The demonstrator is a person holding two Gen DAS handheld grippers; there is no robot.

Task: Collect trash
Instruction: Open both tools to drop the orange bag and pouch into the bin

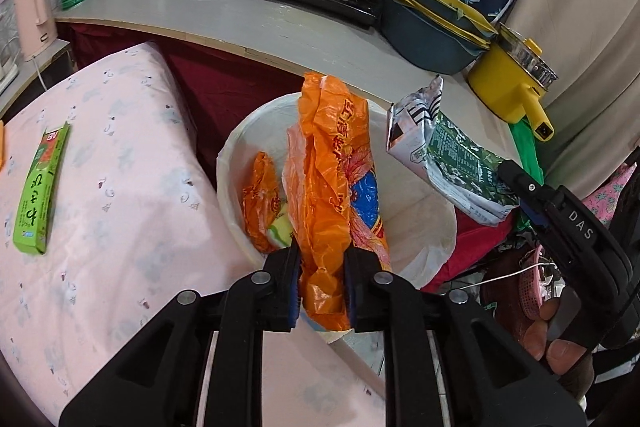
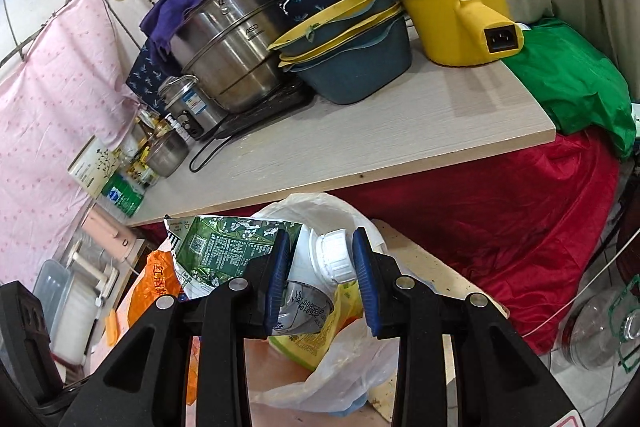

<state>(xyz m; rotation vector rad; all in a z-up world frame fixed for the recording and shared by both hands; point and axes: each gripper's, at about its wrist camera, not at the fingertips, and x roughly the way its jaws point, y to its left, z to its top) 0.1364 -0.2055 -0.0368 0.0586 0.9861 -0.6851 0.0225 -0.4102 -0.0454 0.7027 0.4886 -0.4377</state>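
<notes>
Left gripper [image 1: 320, 283]: nearest the left camera, pads pinching the orange plastic bag [image 1: 336, 183] at its lower end; the bag stands up above the bin.
Right gripper [image 2: 322, 275]: pads closed on a crushed green-and-white carton [image 2: 224, 247], which sticks out to the left; its white cap [image 2: 334, 253] sits between the pads.
Bin [image 1: 236, 163]: white, lined, just right of the pink-covered bed [image 1: 120, 187] and near the table edge; a smaller orange wrapper [image 1: 260, 203] already lies inside.
Step in hand: dropping both pieces, by my reading.
Doing it well: bring the bag's free end over the opening before spreading the pads, or it may drape over the rim. Carry the carton further left until it hangs above the liner.
Left over: green box [image 1: 40, 187] on the bed, far left.
</notes>
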